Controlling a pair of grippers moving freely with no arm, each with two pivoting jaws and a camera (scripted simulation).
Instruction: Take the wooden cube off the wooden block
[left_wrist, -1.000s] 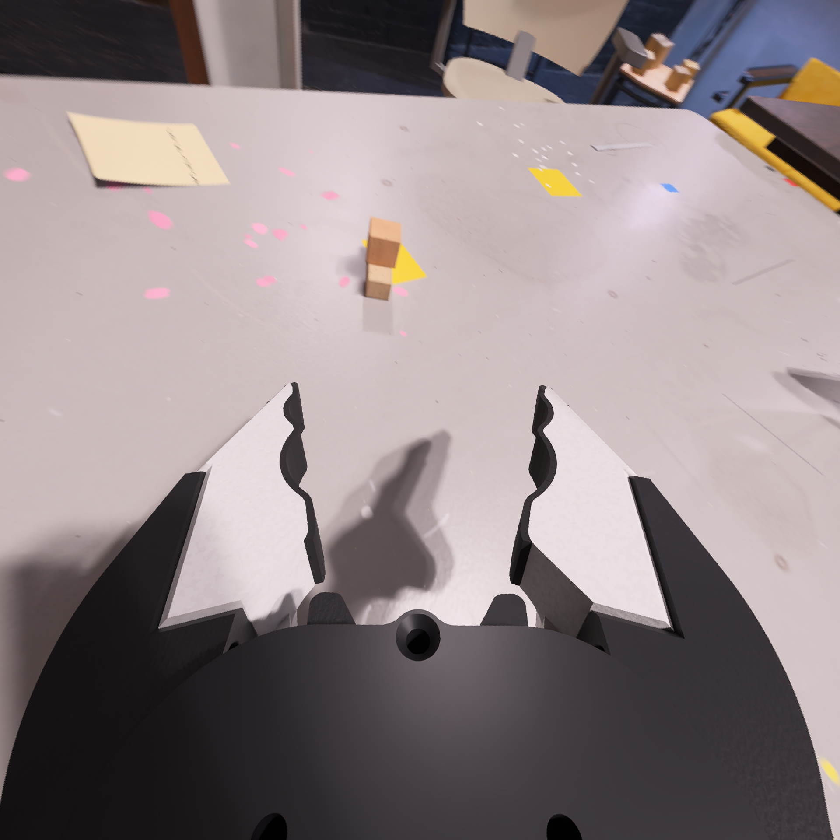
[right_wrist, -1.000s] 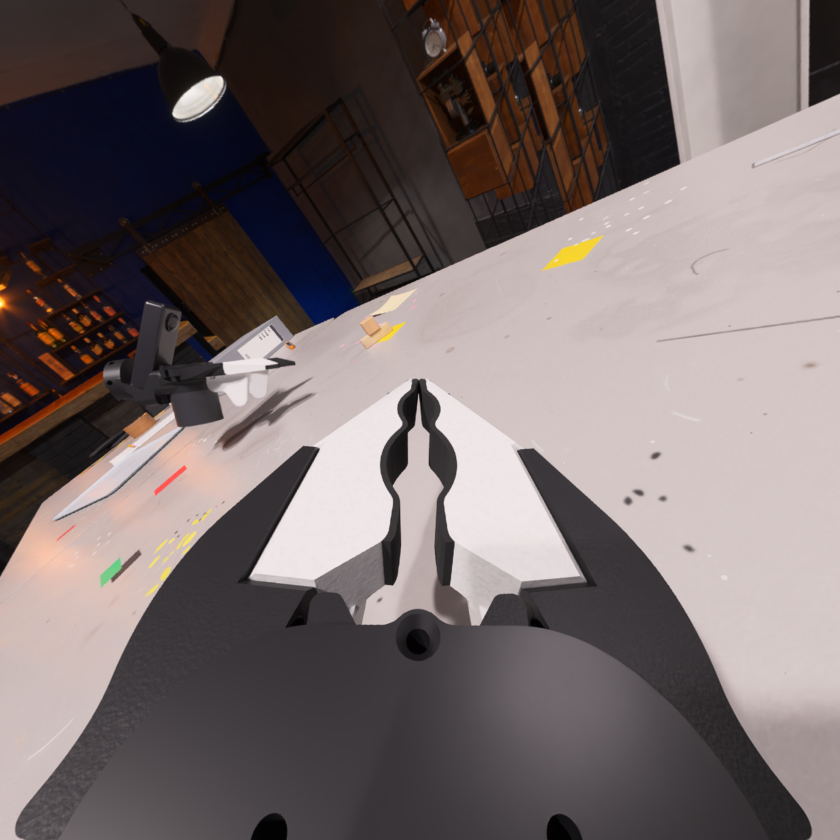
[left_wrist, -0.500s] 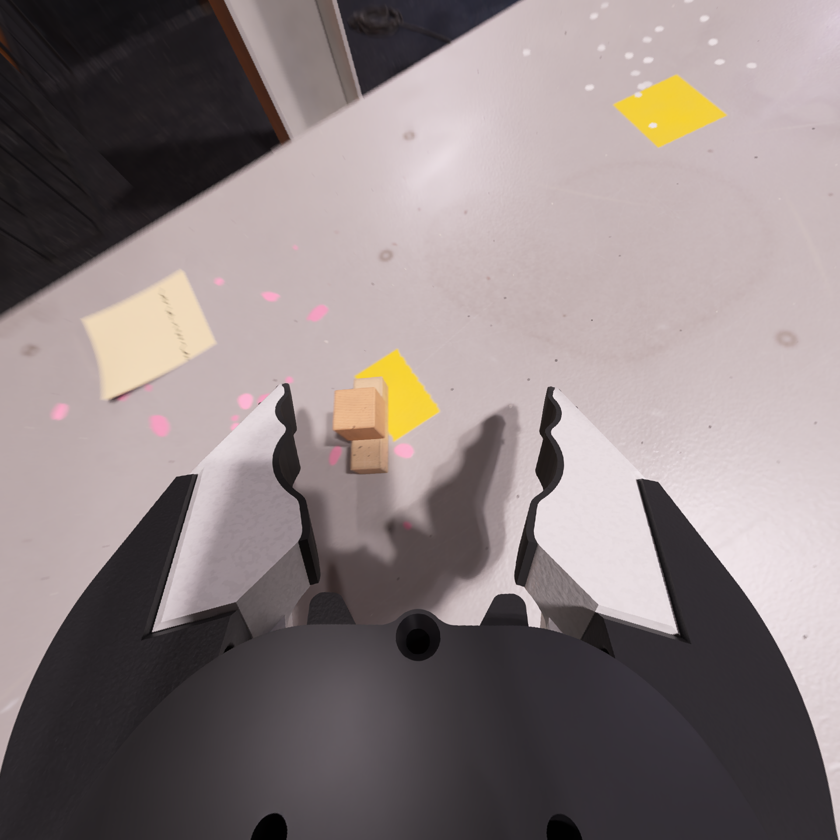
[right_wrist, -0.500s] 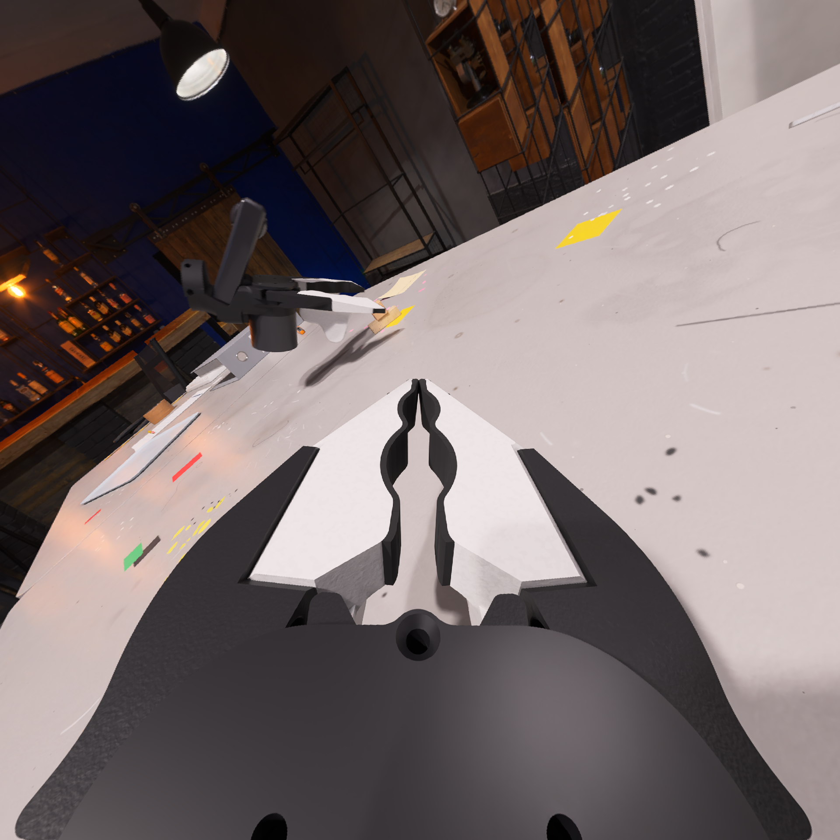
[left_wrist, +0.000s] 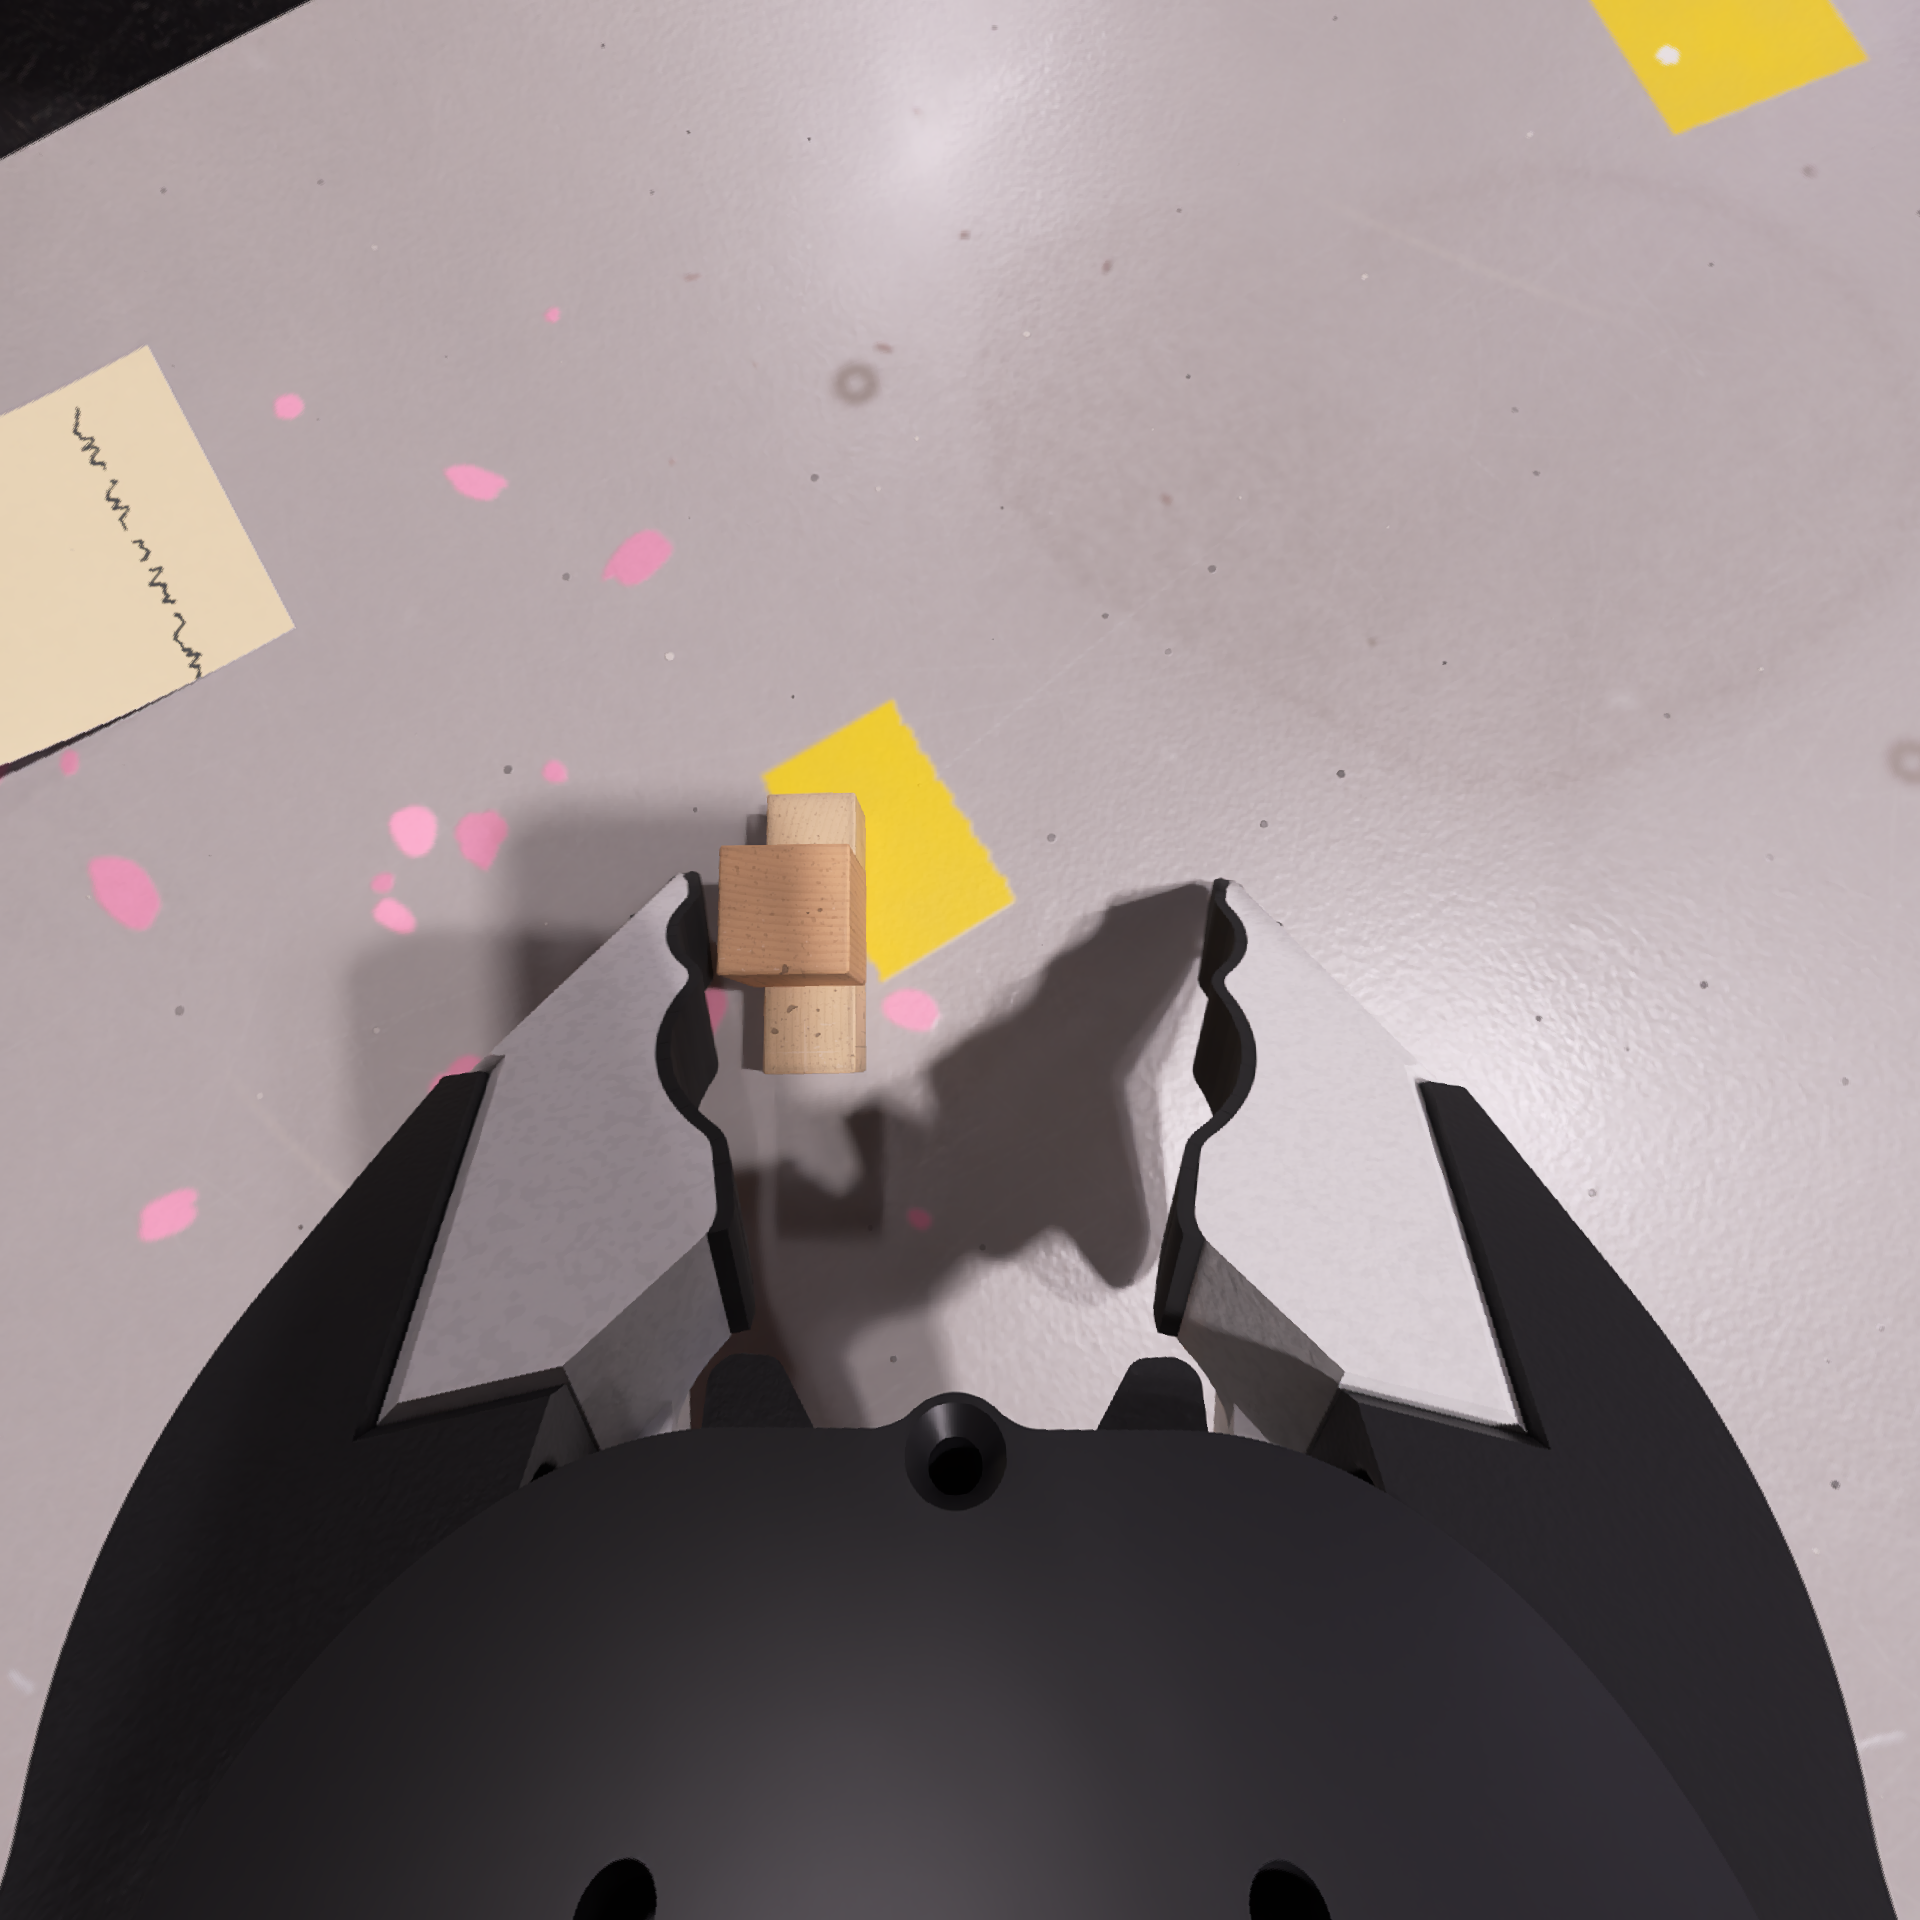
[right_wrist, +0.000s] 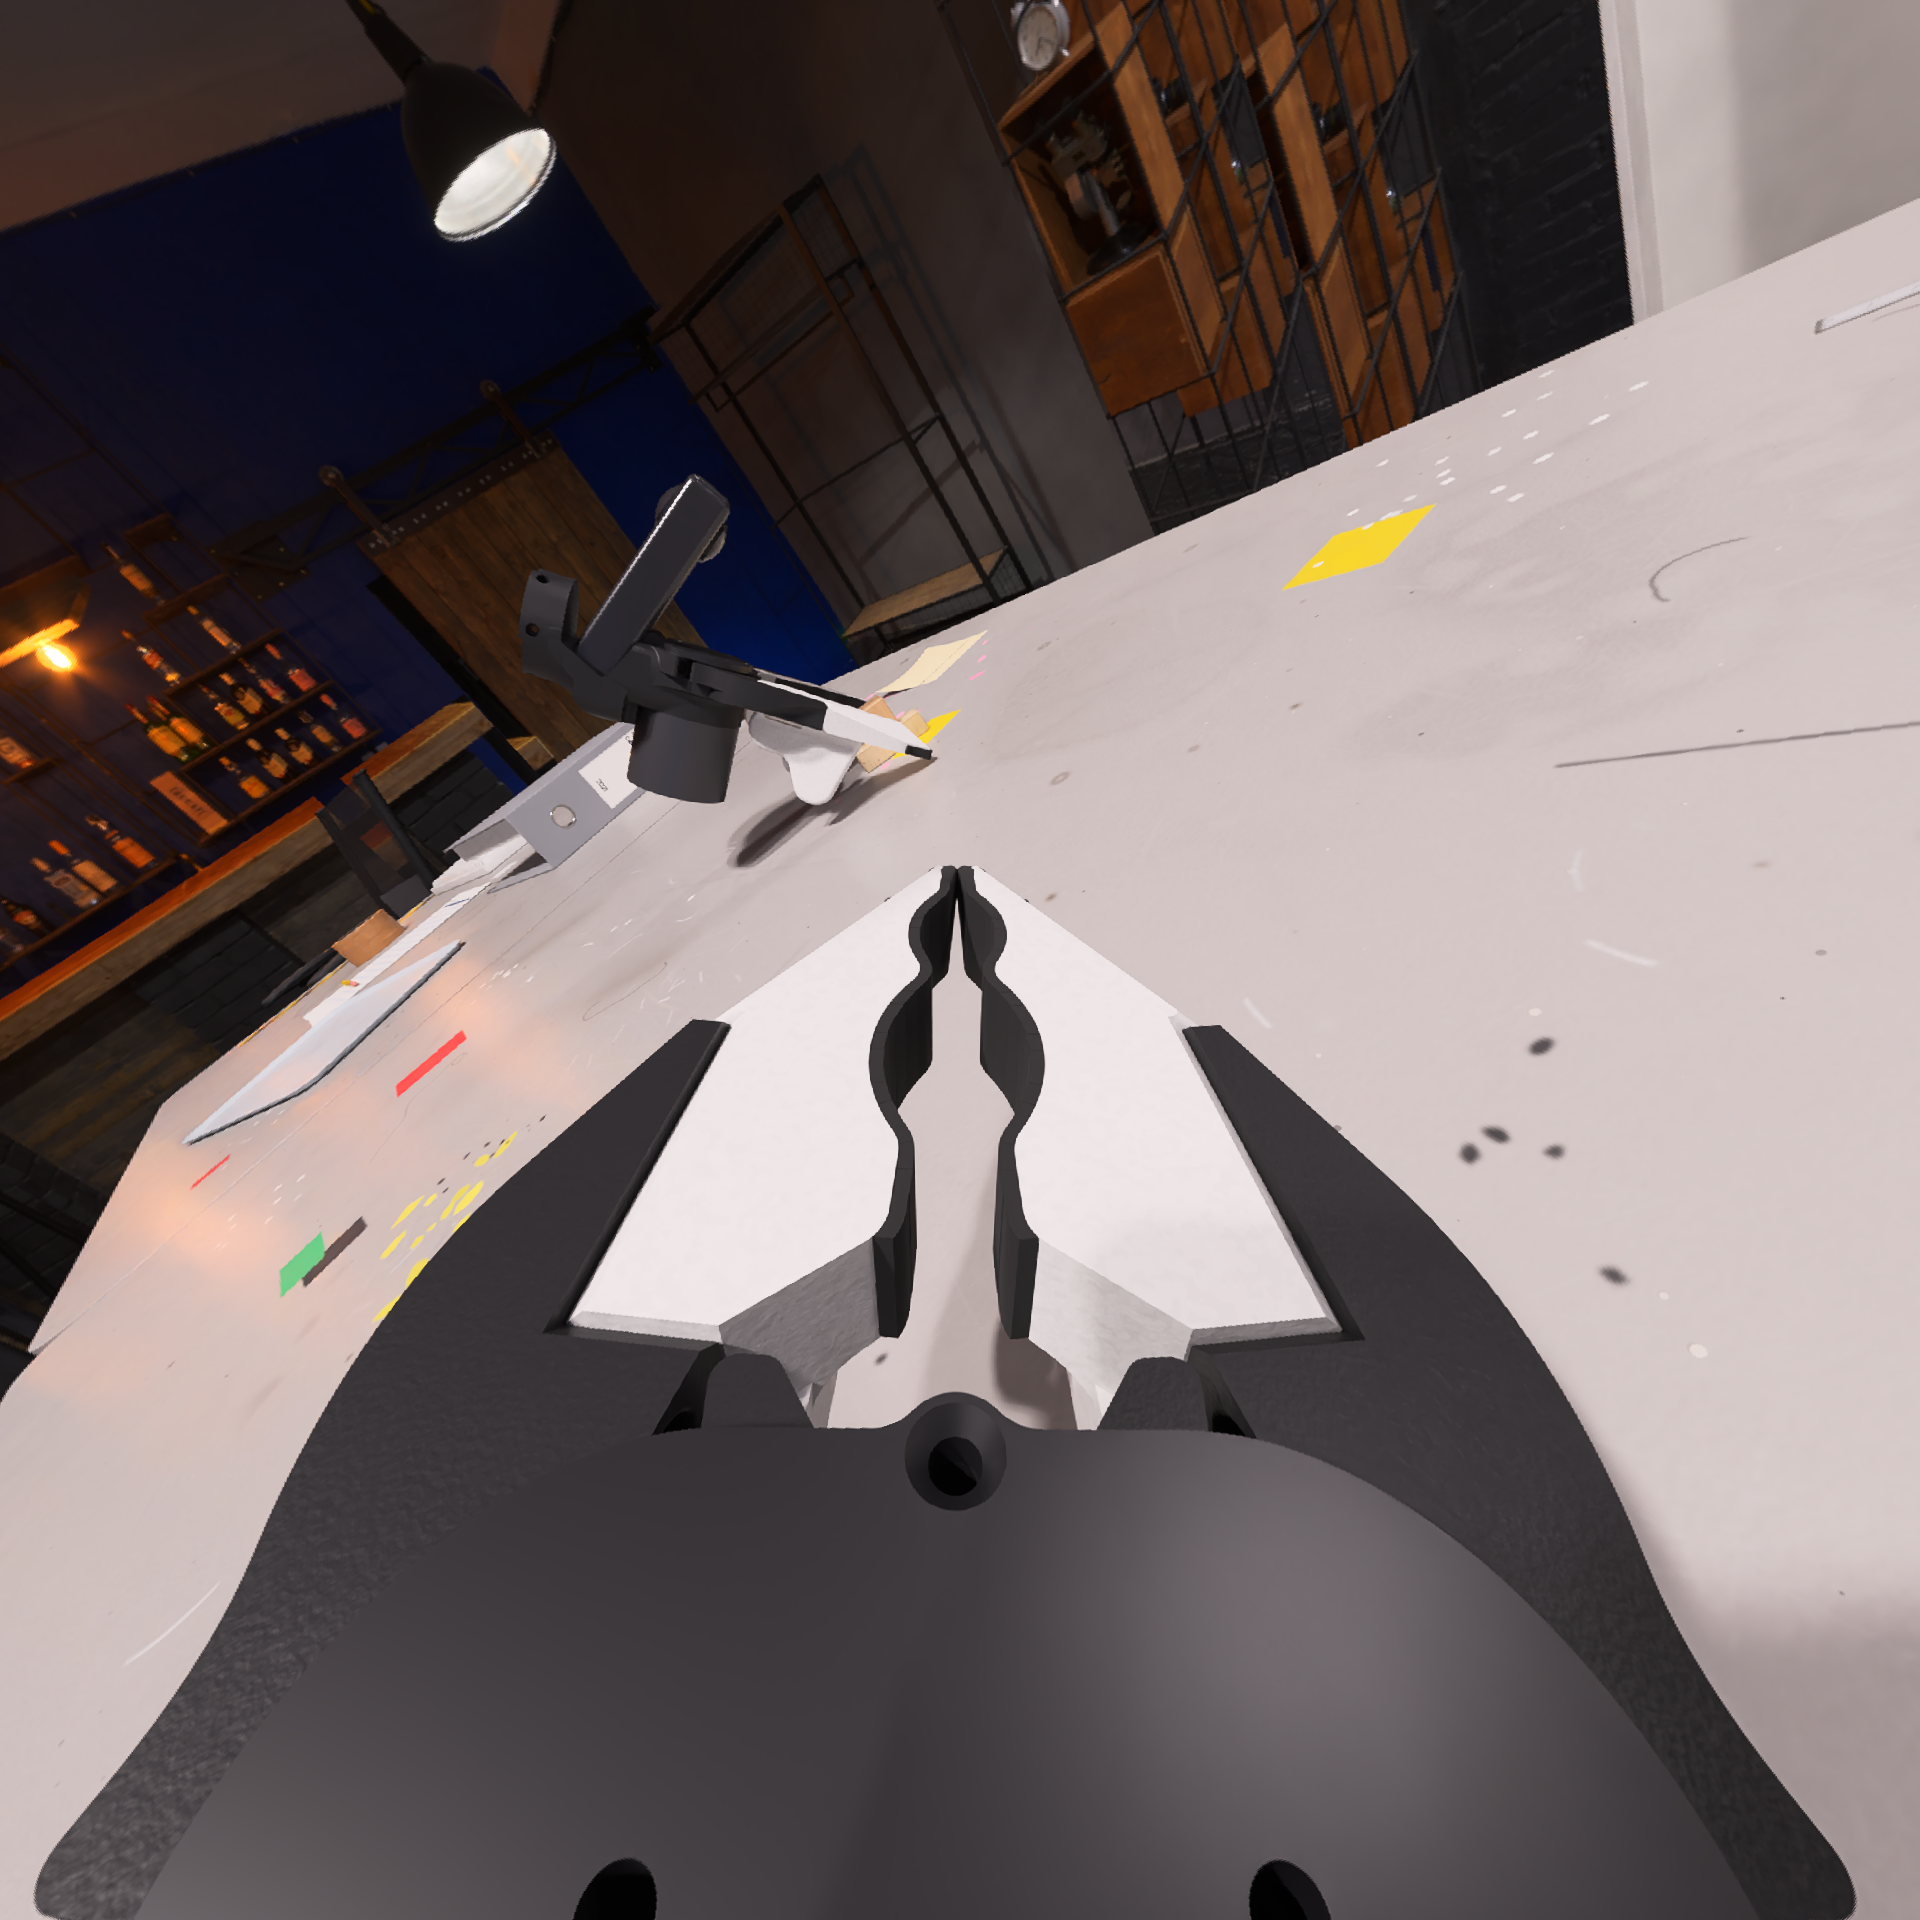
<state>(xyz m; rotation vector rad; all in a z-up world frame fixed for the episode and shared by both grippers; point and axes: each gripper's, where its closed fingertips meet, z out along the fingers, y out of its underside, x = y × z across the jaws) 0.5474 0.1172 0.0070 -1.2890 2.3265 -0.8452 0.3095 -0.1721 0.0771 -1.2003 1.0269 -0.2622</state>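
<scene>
Hanging over the table (left_wrist: 1351, 520) with its jaws spread wide, the left claw (left_wrist: 951, 894) holds nothing. Its left fingertip (left_wrist: 681, 914) sits right against the left face of the cube (left_wrist: 790, 909), touching or nearly so, while the right finger stands well apart from it. The cube, darker tan, rests on top of the block (left_wrist: 814, 1023), a paler, longer piece whose ends stick out beyond the cube on the near and far sides. Both lie partly over a yellow patch (left_wrist: 925, 862) on the table. Pink spots (left_wrist: 125, 891) are scattered to the left, and farther left lies a cream note (left_wrist: 114, 571) with a scribbled line; a second yellow square (left_wrist: 1725, 52) sits far off at the upper right.

The right wrist view gives what the left one cannot: the left claw (right_wrist: 914, 748) seen from the side, tilted down with its tips low at the cube (right_wrist: 878, 712), its shadow on the table below. From here the cube and block are small and partly hidden behind the white fingers. The right claw (right_wrist: 956, 883) itself is closed, tips together, empty, and well apart from the stack. This view also shows a binder (right_wrist: 540, 821) and flat papers (right_wrist: 322, 1039) at the table's far left, a hanging lamp (right_wrist: 488, 177), and wooden shelves (right_wrist: 1195, 208) behind.
</scene>
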